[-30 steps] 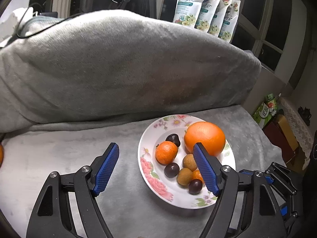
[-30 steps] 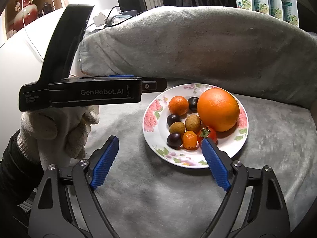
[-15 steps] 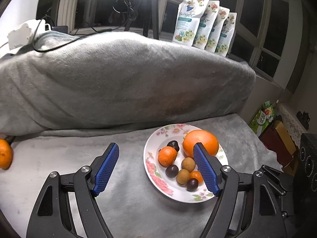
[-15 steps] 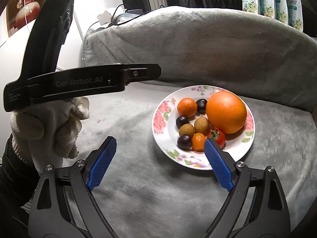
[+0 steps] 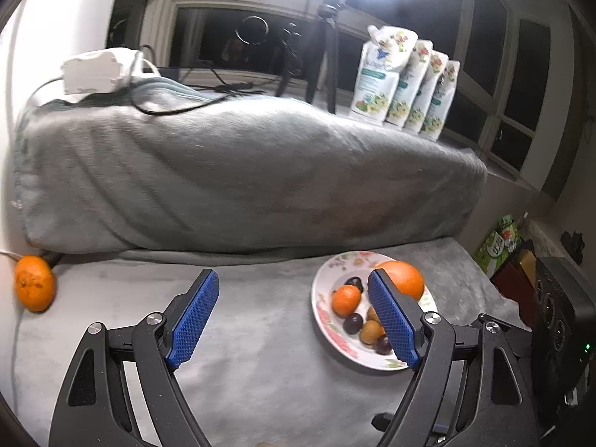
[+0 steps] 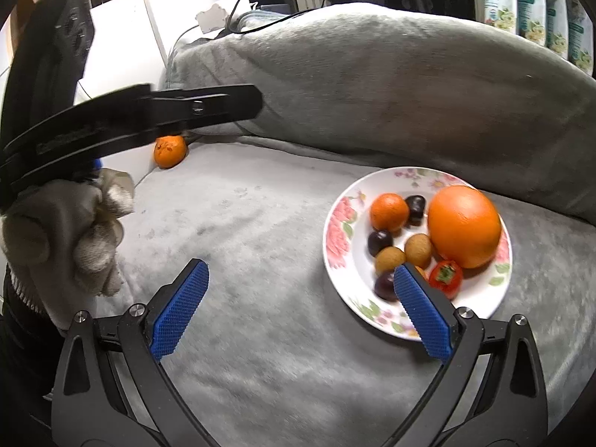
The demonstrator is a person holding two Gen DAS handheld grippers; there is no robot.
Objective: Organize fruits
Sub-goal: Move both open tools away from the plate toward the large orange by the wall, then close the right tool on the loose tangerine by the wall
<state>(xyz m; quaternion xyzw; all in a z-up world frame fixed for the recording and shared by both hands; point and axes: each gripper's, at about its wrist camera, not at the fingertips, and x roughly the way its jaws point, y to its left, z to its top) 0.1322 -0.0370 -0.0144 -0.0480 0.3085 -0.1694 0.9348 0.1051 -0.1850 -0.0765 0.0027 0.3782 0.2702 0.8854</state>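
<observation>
A floral white plate (image 6: 337, 246) (image 5: 321, 314) sits on the grey blanket and holds a big orange (image 6: 463, 231) (image 5: 408, 279), a mandarin (image 6: 388, 211) (image 5: 346, 300), dark plums, brown kiwis and a small red persimmon (image 6: 445, 273). A loose mandarin (image 5: 35, 283) (image 6: 170, 151) lies far left against the blanket roll. My left gripper (image 5: 294, 316) is open and empty, left of the plate. My right gripper (image 6: 301, 309) is open and empty, its right pad over the plate's near rim.
A tall grey blanket roll (image 5: 242, 171) walls the back. Several refill pouches (image 5: 406, 82), a tripod and cables stand behind it. The gloved hand holding the left gripper's body (image 6: 63, 234) fills the left of the right wrist view. Boxes and a black speaker (image 5: 558, 309) stand at the right.
Both grippers have pulled back and swung left, so the plate sits further right and smaller. The loose mandarin at the far left has come into both views.
</observation>
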